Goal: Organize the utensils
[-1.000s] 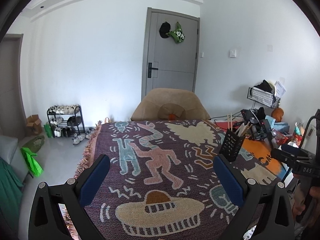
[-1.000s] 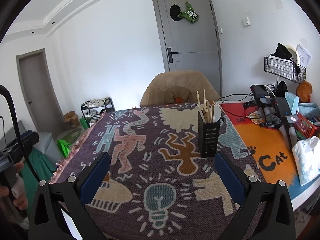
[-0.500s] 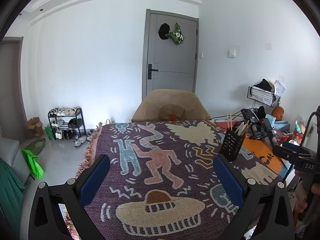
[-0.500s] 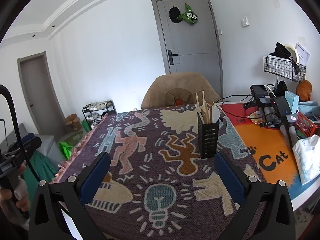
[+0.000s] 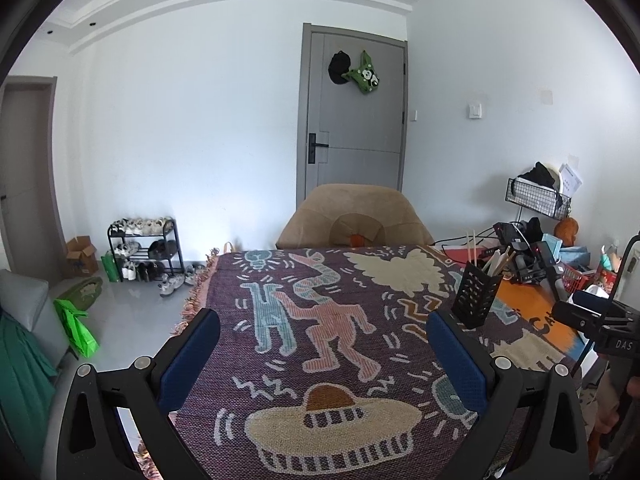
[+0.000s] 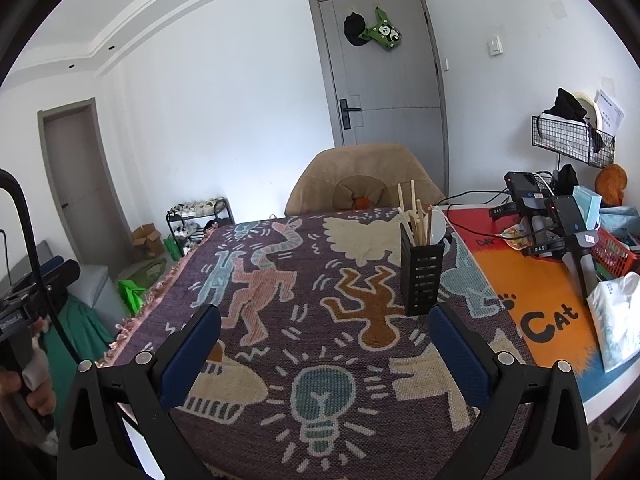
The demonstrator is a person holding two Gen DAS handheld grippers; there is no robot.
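A black slotted utensil holder (image 6: 422, 276) stands upright on the patterned purple cloth (image 6: 304, 288), with wooden chopsticks (image 6: 412, 216) and a white spoon (image 6: 437, 227) standing in it. It also shows in the left wrist view (image 5: 475, 295), right of centre. My left gripper (image 5: 322, 350) is open and empty above the cloth's near edge. My right gripper (image 6: 325, 346) is open and empty, and the holder stands just beyond its right finger (image 6: 456, 354).
A tan chair (image 6: 366, 182) stands at the table's far side. On the right lie an orange mat (image 6: 536, 300), black devices with cables (image 6: 552, 216), a red basket (image 6: 612, 250) and a white bag (image 6: 618, 320). A shoe rack (image 5: 146, 246) stands by the wall.
Both views have shifted slightly, with the table scene sitting a little differently in frame. Both grippers stay open and empty. The holder has not moved.
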